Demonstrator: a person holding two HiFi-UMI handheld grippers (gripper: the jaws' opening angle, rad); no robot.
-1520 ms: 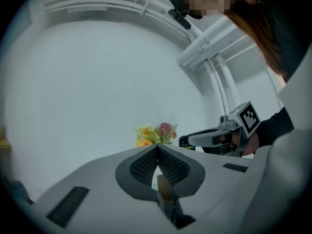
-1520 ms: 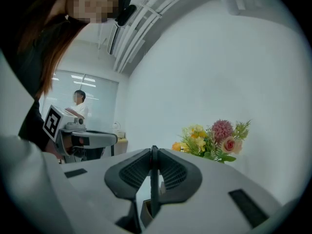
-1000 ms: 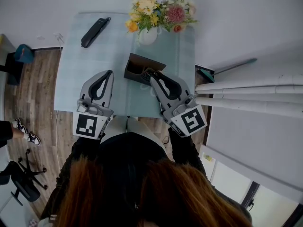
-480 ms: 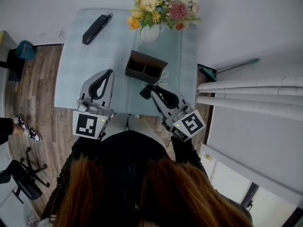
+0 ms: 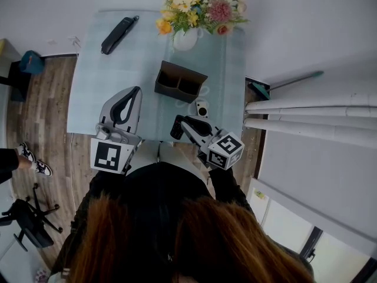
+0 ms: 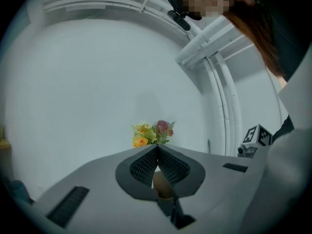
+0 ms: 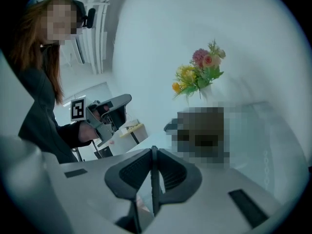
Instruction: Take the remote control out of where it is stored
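Remote control (image 5: 175, 131), a dark slab, sat clamped between the right gripper's (image 5: 181, 122) jaws above the near edge of the table (image 5: 94, 99), apparently clear of the brown box (image 5: 179, 82). The left gripper (image 5: 136, 91) hung alongside, its jaws pressed together on nothing. Beyond the box stood a vase of flowers (image 5: 197, 13).

On the pale glass desk (image 5: 100, 87), a brown two-compartment box (image 5: 179, 82) lies centre; white vase of flowers (image 5: 184, 40) above it; long black case (image 5: 118, 34) upper left; small white device (image 5: 202, 109) just lower right of the box.
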